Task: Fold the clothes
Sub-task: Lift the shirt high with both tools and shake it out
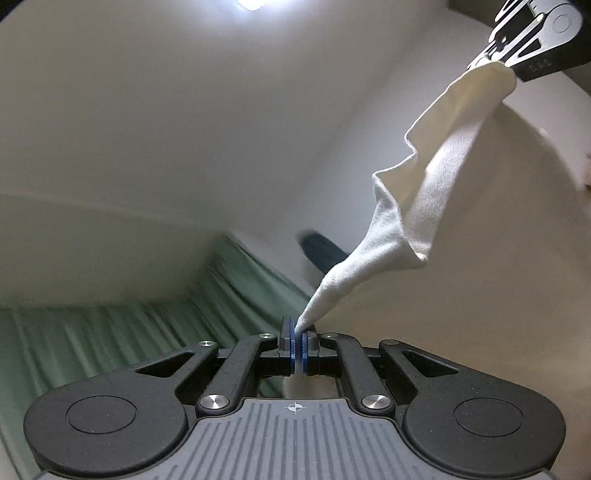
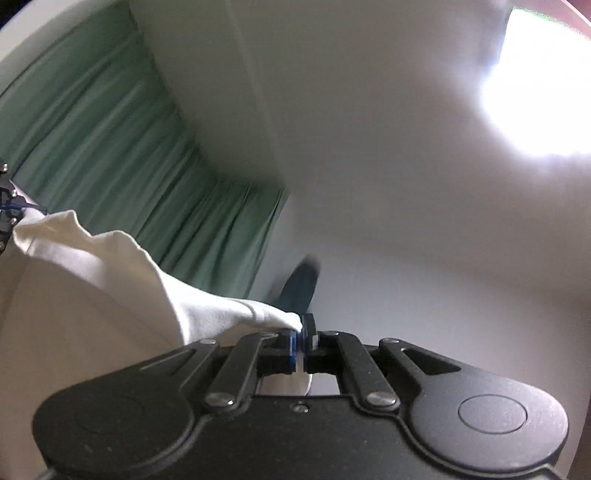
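Both claws are pinching the white garment (image 1: 417,206): left claw (image 1: 298,345) gripping one corner, right claw (image 2: 300,347) another toward two o'clock, stretching it airborne, probably for folding.

Looks like a room in a home, likely a bedroom or living room: plain white walls (image 1: 184,129) and ceiling, long green pleated curtains (image 2: 110,129) hanging along one side, a bright ceiling light (image 1: 251,3) overhead, strong daylight glare (image 2: 535,92) as from a window. No workshop or lab fittings in sight; furniture mostly out of view, so room type not certain
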A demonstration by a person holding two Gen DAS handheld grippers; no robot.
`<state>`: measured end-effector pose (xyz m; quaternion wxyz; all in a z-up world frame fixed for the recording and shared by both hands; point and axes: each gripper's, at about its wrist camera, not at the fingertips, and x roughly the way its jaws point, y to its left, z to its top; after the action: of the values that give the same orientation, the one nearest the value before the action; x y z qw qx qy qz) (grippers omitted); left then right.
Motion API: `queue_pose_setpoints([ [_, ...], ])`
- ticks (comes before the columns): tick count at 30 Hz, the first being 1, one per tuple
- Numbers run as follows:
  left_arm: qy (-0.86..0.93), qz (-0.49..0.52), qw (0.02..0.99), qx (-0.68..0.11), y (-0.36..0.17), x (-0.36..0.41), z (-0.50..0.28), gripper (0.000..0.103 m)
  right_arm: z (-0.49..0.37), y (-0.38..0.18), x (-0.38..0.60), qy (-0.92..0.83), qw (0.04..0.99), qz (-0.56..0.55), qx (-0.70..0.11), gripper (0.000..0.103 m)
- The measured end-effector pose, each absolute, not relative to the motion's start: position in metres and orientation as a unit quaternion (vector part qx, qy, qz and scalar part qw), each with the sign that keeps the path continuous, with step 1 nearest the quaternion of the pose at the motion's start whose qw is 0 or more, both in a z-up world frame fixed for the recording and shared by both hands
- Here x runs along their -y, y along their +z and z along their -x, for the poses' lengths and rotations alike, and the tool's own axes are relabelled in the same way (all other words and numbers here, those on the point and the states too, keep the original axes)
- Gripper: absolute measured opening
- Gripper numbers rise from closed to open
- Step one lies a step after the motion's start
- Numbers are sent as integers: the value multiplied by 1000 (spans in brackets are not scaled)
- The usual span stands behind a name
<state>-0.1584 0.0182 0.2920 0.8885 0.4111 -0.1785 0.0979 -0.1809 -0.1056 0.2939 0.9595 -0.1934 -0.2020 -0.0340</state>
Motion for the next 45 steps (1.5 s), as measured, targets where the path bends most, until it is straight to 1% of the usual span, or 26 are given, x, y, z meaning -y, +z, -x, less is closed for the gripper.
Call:
queue_pose_setpoints([
  [3,130,-408,871,239,341,-14,169,4,200,330,106,-60,939,198,275,4],
  [5,144,-410,859,269,362,-11,174,4,211,348,104,-84,921,204,320,4],
  [8,156,-427,850,266,379,-8,163,4,203,364,101,-98,921,223,304,4],
  [10,148,-418,857,263,382,-9,162,4,201,365,104,-88,929,212,290,4],
  [13,133,-420,865,240,363,-7,153,4,204,352,106,-91,928,218,289,4],
  [16,119,-420,873,217,343,-5,144,4,189,330,117,-87,935,225,261,4],
  [19,101,-420,882,186,318,-2,128,4,170,301,120,-78,949,223,211,4],
  [26,40,-395,915,71,231,1,40,4,87,226,137,-59,968,227,91,4],
  [31,12,-397,918,15,197,4,-47,4,-6,193,169,-36,979,199,-4,4],
  [33,1,-407,914,-10,182,7,-91,4,-61,184,168,-24,984,172,-49,4],
  [37,-19,-432,899,-67,138,18,-181,4,-154,143,189,-11,983,131,-130,4],
  [40,-31,-434,893,-117,107,28,-239,4,-203,109,186,-8,977,125,-175,4],
  [45,-39,-430,880,-199,42,34,-332,4,-282,57,181,0,963,108,-249,4],
])
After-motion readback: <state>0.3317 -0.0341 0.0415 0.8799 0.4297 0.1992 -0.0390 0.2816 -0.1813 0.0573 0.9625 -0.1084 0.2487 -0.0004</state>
